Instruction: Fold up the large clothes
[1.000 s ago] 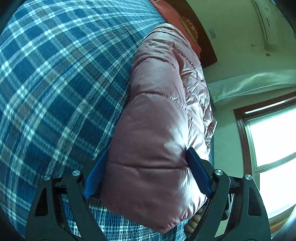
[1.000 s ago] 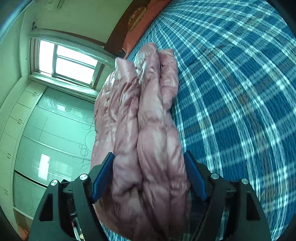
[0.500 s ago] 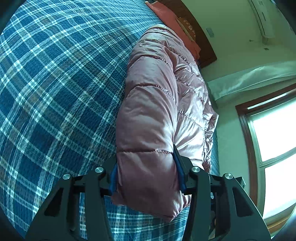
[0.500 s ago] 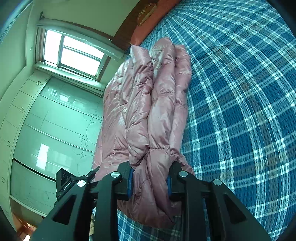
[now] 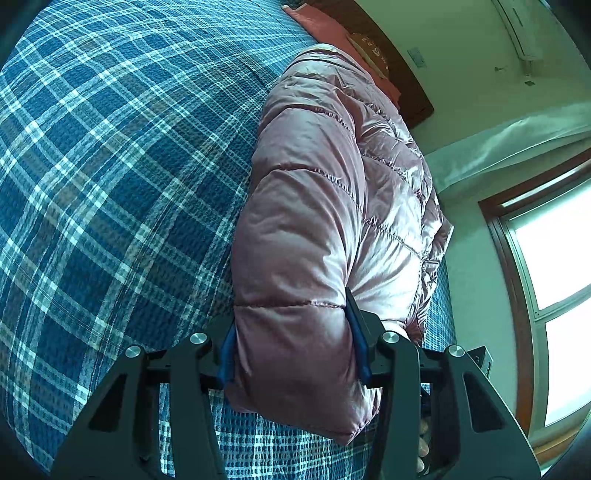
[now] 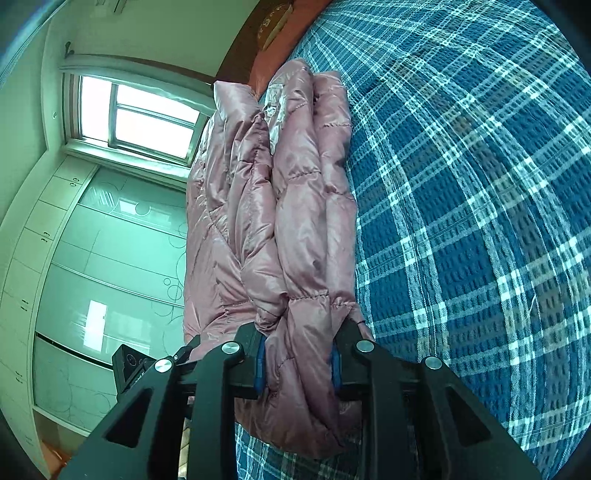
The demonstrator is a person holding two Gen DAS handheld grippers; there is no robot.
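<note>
A puffy, quilted jacket of glossy dusty-pink fabric point(image 5: 314, 229) is seen lying lengthwise along one edge of a bed covered in a blue-and-white plaid bedspread point(image 5: 122, 177), already gathered into a long, narrow bundle whose far end reaches toward the salmon-pink pillow point(image 5: 317, 18) at the headboard. The jacket is judged to be light and very soft, with a padded fill that is squeezed flat under pressure and may be expected to spring back; its shiny shell looks slippery, so layers could be expected to slide over one another if held loosely. A hold across a whole thickness near the end, just past a stitched seam, is judged the safest, and that is where it is taken now. The left tongs point(image 5: 293, 354) are closed onto the near end of the broad padded panel, the blue pads point(image 5: 360, 343) being pressed into the fabric at a moderate width. The right tongs point(image 6: 297, 363) are clamped far narrower on a bunched stack of folds, which is pinched tight. Compared with a second ago, both pairs of tongs have just been closing: then the jaws stood wide on either side of the jacket, whereas now the fabric is visibly compressed between them, and the bundle is seen more sharply and steadily.
</note>
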